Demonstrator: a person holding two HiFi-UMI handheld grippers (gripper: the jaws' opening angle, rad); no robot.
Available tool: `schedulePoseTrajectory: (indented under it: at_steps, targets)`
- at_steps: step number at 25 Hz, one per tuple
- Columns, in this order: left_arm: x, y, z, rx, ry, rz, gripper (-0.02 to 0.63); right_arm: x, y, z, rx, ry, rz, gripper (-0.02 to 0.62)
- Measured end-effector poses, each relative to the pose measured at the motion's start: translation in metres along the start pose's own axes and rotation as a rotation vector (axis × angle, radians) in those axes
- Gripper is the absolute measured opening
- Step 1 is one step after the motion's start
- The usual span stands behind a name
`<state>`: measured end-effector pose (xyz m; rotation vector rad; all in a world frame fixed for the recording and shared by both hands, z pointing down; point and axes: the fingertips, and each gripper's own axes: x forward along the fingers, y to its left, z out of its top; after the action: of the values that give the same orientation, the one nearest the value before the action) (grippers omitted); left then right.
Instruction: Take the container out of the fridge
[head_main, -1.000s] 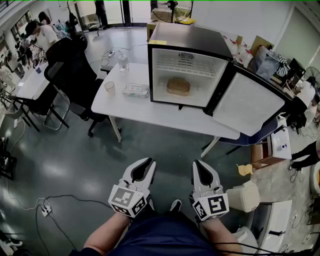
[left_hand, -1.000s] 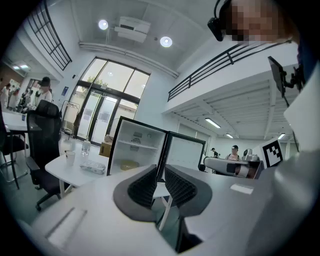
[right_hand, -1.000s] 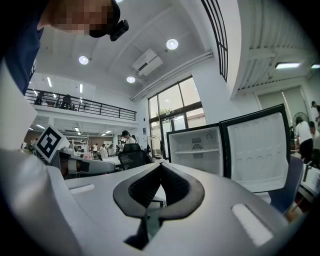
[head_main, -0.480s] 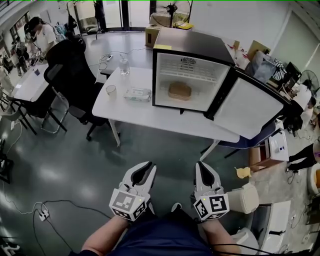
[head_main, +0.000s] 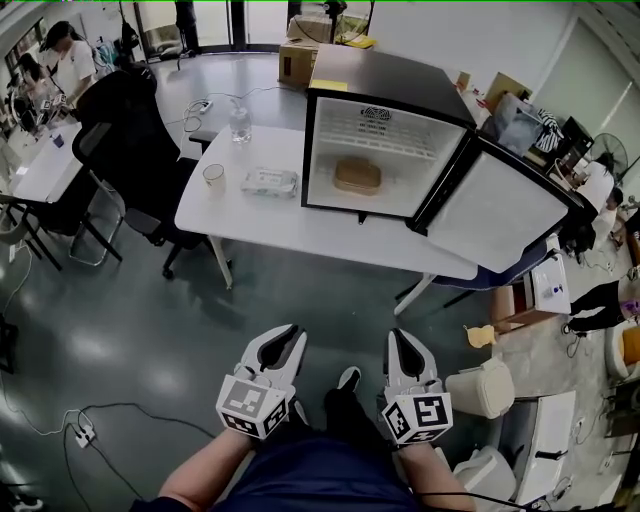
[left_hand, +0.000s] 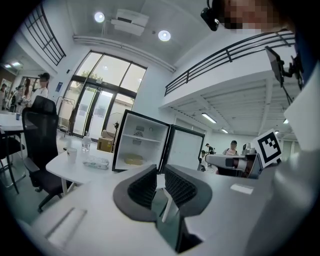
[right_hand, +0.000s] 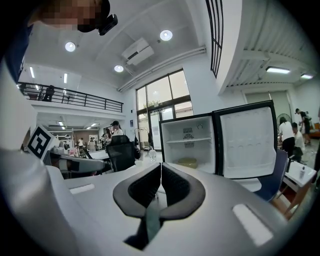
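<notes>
White table (head_main: 300, 225) up ahead, carrying the fridge (head_main: 385, 100) toward its right end, door (head_main: 495, 210) swung wide past the tabletop's right edge. Down low, well short of the near edge: left gripper (head_main: 283, 338) parted narrowly, nothing between; right gripper (head_main: 402, 340) closed tip to tip, empty. Container (head_main: 357, 175) sitting mid-floor inside the fridge. Tissue pack (head_main: 270, 181) just left of the fridge, cup (head_main: 214, 176) by the left edge.

Grey glossy floor (head_main: 120, 330), glare patches on it. White table (head_main: 270, 228) stood mid-room, a 2nd white table (head_main: 45, 165) at the left edge, a black office chair (head_main: 130, 115) between them. Power strip (head_main: 82, 432) and cables lay on the floor. Tall glass doors (left_hand: 97, 107) let in daylight. Overhead were 2 round ceiling lights (left_hand: 164, 35), a ceiling air unit (left_hand: 129, 21) and a black mezzanine railing (left_hand: 235, 47). Walls were white.
</notes>
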<state>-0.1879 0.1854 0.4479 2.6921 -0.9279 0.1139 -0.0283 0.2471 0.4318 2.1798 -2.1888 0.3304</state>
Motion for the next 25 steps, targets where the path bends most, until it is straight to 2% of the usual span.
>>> schedulePoseTrajectory:
  at_steps: [9,25]
  targets:
    - [0.052,0.004,0.012,0.022,0.015,0.002,0.051,0.044,-0.034,0.013,0.013,-0.001,0.022,0.008]
    - [0.172,-0.009,0.021,0.018,0.055,0.071,0.051,0.127,-0.124,0.022,0.042,0.037,0.143,0.008]
